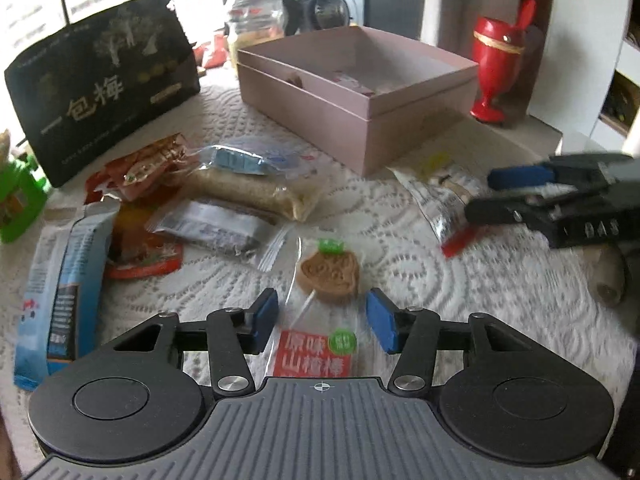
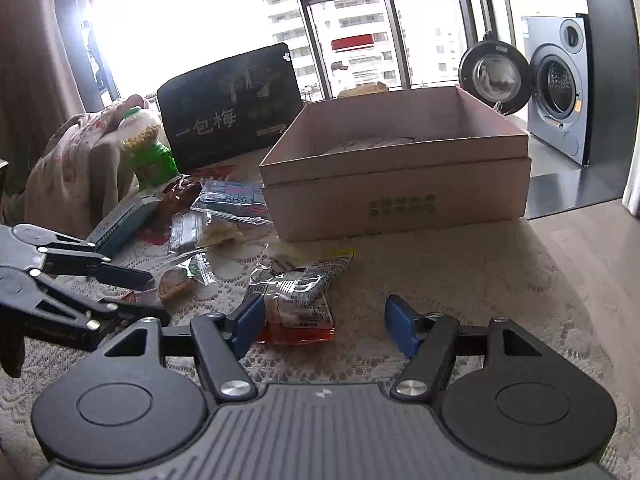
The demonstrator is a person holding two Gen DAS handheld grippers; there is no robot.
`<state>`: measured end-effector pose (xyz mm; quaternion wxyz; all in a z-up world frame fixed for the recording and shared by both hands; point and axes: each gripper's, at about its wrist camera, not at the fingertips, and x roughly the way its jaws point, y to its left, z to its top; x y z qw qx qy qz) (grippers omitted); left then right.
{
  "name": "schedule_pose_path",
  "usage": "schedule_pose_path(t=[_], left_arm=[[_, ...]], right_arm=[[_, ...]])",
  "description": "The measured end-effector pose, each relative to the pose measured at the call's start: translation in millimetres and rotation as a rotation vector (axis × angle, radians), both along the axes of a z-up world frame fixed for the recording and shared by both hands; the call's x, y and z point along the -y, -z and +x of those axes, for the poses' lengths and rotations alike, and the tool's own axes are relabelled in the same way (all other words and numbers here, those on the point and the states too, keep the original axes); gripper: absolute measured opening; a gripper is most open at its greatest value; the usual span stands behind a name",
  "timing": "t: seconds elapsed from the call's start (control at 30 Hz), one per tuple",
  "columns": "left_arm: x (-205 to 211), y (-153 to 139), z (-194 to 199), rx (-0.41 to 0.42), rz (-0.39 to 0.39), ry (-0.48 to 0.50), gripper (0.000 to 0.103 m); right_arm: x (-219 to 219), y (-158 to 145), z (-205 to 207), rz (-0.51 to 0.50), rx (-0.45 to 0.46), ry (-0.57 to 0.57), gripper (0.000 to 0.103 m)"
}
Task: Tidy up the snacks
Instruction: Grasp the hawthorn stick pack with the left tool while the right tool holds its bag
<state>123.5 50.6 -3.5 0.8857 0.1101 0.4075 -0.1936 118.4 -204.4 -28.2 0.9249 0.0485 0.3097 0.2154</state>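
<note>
Snacks, loose on lace cloth [image 1: 400, 216]: lollipop [image 1: 329, 272] (clear wrapper, red label) lies between the left gripper [image 1: 322, 320] pads, jaws half spread, not touching it. Printed packet [image 2: 296, 292] sits against the right gripper [image 2: 324, 322] left pad; jaws half spread, nothing gripped. Other packets heap at left. Pink box [image 1: 360, 92] stands behind, black bag [image 1: 104, 84] beside it.

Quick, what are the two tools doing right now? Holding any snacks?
Left tool: open, around the lollipop, not gripping it.
Right tool: open, holding nothing; a packet lies by one pad.
</note>
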Motion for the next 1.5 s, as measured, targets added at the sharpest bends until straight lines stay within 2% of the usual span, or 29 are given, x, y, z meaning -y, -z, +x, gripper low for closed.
schedule_pose_path(t=[0.17, 0.4, 0.57, 0.67, 0.87, 0.97, 1.1, 1.2, 1.4, 1.5], left_arm=[[4, 1, 4, 0.004, -0.012, -0.037, 0.054], [5, 1, -9, 0.027, -0.018, -0.104, 0.052], [7, -2, -23, 0.02, -0.019, -0.135, 0.043], [6, -2, -32, 0.011, -0.033, -0.161, 0.042], [9, -3, -44, 0.005, -0.051, -0.229, 0.043], [15, -3, -43, 0.009, -0.03, -0.257, 0.045], [24, -1, -42, 0.036, 0.001, -0.283, 0.048], [21, 0, -44, 0.05, -0.017, -0.285, 0.048], [18, 2, -48, 0.068, -0.043, -0.28, 0.048], [19, 1, -46, 0.06, -0.05, -0.303, 0.048]], right_arm=[[0, 0, 0, 0.001, -0.002, 0.0, 0.068], [-1, 0, 1, -0.003, -0.006, -0.007, 0.07], [-1, 0, 2, 0.003, -0.008, -0.008, 0.07], [-1, 0, 2, 0.001, -0.009, -0.009, 0.071], [-5, -1, 3, -0.021, -0.01, -0.021, 0.074], [-9, -1, 4, -0.046, -0.014, -0.049, 0.08], [-4, -1, 5, -0.013, -0.03, -0.069, 0.083], [1, -1, 6, 0.013, -0.044, -0.078, 0.084], [-14, -4, 1, -0.095, -0.027, -0.123, 0.086], [-16, -9, 0, -0.07, -0.047, -0.109, 0.084]])
